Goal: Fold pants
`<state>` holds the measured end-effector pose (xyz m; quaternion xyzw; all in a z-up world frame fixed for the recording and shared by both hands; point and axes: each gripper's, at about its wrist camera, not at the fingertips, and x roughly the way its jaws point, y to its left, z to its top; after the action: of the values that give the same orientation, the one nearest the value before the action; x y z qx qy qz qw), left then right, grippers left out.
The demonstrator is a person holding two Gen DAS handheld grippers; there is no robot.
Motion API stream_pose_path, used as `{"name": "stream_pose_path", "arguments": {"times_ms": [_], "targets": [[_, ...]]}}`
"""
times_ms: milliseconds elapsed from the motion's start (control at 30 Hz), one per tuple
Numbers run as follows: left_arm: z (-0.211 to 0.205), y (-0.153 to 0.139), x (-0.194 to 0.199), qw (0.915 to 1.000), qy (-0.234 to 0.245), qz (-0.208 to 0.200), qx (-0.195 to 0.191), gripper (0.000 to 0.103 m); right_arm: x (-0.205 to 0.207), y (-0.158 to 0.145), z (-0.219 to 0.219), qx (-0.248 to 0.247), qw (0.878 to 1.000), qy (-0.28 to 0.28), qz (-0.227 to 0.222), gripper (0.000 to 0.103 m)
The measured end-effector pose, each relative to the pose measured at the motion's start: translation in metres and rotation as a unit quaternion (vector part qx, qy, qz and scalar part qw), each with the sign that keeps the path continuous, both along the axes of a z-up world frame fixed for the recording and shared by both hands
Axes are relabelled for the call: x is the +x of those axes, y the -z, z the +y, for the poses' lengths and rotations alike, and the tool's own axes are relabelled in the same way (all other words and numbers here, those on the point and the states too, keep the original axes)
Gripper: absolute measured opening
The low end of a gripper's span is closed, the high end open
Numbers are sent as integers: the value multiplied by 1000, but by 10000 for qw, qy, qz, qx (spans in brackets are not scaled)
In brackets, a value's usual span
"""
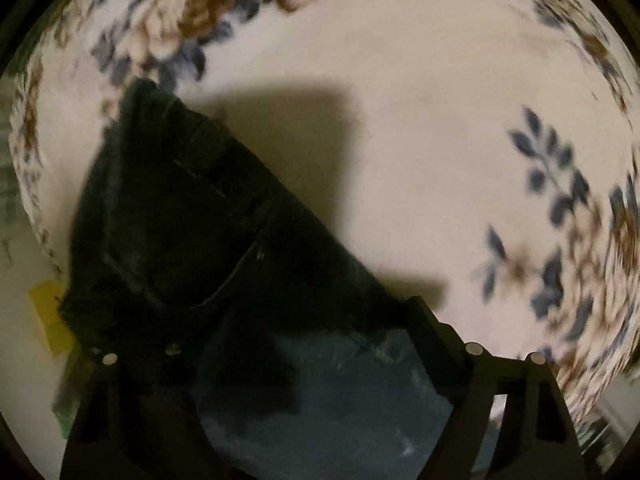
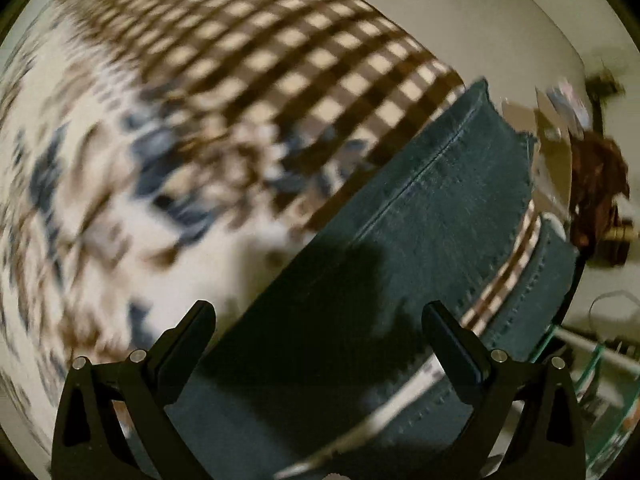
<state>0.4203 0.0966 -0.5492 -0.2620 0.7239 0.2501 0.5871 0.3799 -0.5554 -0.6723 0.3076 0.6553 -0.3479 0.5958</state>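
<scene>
Pants [image 1: 192,216] on floral sheet [image 1: 420,100], left claw [image 1: 280,320] apart, right claw [image 2: 320,316] apart

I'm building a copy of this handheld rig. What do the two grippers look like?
Both the left gripper and the right gripper are matte black, with two tapered, angular fingers on triangular cut-out brackets, fastened by round silver pins. No cables, markings or sleeves show.

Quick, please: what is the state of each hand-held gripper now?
Left hand-held gripper: open above the pants, holding nothing.
Right hand-held gripper: open over the pants, holding nothing.
</scene>
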Motion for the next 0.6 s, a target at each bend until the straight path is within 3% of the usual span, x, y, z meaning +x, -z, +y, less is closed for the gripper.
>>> {"name": "stream_pose_path", "arguments": {"times_ms": [100, 167, 200, 233, 333, 433, 500, 600], "targets": [[0, 0, -3, 9995, -294, -135, 13, 80, 0, 19, -23, 45, 9995, 308, -23, 101], [-2, -6, -8, 9988, -405, -268, 106, 64, -1, 29, -32, 95, 9992, 396, -17, 93], [-4, -13, -11, 9985, -394, -336, 195, 46, -1, 32, -34, 117, 9991, 404, -15, 87], [-6, -18, -16, 9983, -359, -388, 257, 39, -1, 33, -36, 136, 9991, 403, -15, 84], [-10, -30, -30, 9978, -301, -572, 164, 28, -1, 32, -40, 128, 9993, 337, -68, 67], [-15, -42, -46, 9967, -92, -802, 16, 17, -5, 25, -42, 272, 9992, 241, -156, 37], [-24, -62, -56, 9952, 38, -976, -55, 16, -10, 16, -45, 416, 9983, 243, -321, 13], [-37, -100, -78, 9917, 178, -1261, -178, 14, -22, 0, -49, 364, 9980, 97, -499, 7]]}}
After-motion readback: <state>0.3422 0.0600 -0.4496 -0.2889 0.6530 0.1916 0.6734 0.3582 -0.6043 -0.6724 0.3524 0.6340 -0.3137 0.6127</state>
